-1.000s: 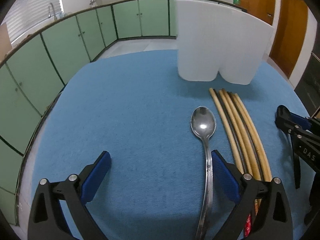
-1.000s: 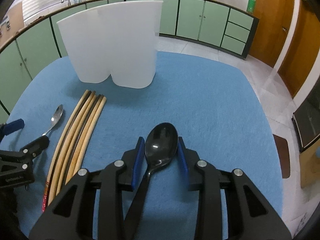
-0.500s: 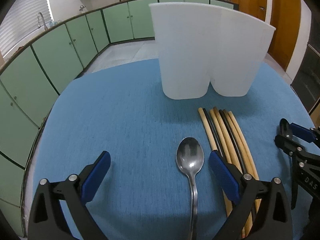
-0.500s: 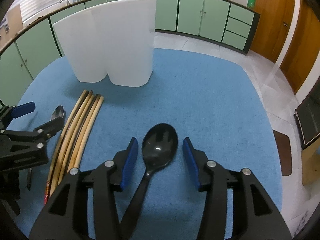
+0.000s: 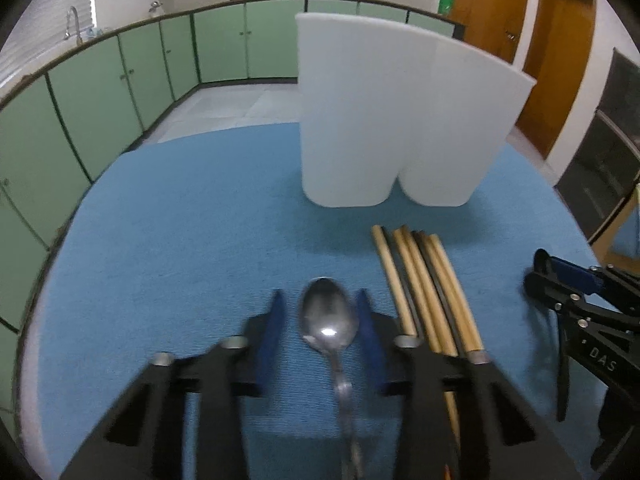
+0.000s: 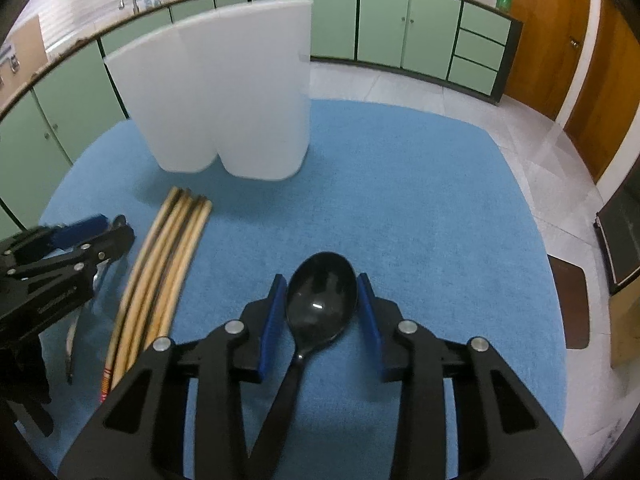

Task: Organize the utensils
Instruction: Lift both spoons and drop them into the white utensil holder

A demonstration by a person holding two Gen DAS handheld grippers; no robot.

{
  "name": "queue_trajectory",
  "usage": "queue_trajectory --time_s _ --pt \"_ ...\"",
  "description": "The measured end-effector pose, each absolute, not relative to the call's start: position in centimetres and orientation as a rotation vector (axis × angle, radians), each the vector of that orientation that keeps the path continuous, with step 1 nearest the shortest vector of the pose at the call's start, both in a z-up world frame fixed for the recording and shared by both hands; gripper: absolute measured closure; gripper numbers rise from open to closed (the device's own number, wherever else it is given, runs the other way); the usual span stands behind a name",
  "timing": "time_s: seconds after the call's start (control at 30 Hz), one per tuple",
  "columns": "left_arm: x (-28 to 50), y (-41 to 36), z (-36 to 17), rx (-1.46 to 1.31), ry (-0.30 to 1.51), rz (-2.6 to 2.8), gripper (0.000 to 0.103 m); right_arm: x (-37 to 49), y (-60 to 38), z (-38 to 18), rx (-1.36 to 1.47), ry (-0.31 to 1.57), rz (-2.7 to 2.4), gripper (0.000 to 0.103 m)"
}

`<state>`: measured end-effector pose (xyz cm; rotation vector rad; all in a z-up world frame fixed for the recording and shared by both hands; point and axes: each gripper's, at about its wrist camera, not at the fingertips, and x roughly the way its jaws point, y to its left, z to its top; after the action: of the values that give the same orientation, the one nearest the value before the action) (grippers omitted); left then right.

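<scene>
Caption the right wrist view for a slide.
Right gripper straddling a black spoon on blue cloth, chopsticks alongside.

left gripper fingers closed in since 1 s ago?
Yes. The left gripper fingers, spread wide apart earlier, now sit narrowly either side of the metal spoon bowl. A thin gap shows, so contact is unclear. The white holder looms larger: the gripper also advanced.

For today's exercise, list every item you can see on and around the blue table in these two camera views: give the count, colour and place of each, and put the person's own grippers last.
Metal spoon: one, silver, between the left gripper's fingers.
Black spoon: one, black, between the right gripper's fingers.
Chopsticks: a bundle, tan and dark, between the spoons; count unclear.
Utensil holder: one, white, two compartments, upright behind the chopsticks.
Table cloth: one, blue.
Cabinets: green, background.
Left gripper: black, blue pads.
Right gripper: same.
</scene>
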<state>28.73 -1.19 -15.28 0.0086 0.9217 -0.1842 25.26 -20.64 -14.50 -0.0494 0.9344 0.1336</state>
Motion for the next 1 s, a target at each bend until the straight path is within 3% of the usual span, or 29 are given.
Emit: queue_trajectory --time_s 0.2,0.4,0.67,1.0 --pt "26.5 -0.1 -14.2 -0.095 0.830 -0.237 0.075 23.4 -21.3 -12.6 -0.035 0.785 0.167 0.069" --pt "22.1 1.3 -11.7 -0.145 0.601 -0.250 0.075 22.0 -22.5 -10.1 -0.001 0.641 0.193 0.069" --pt "20.2 1.1 -8.2 -0.124 0.423 -0.258 0.075 21.2 -22.7 -6.9 0.046 0.488 0.246 0.069" --pt "21.7 1.8 -0.1 -0.175 0.211 -0.299 0.075 25.3 -22.8 0.0 0.108 0.279 0.275 0.069"
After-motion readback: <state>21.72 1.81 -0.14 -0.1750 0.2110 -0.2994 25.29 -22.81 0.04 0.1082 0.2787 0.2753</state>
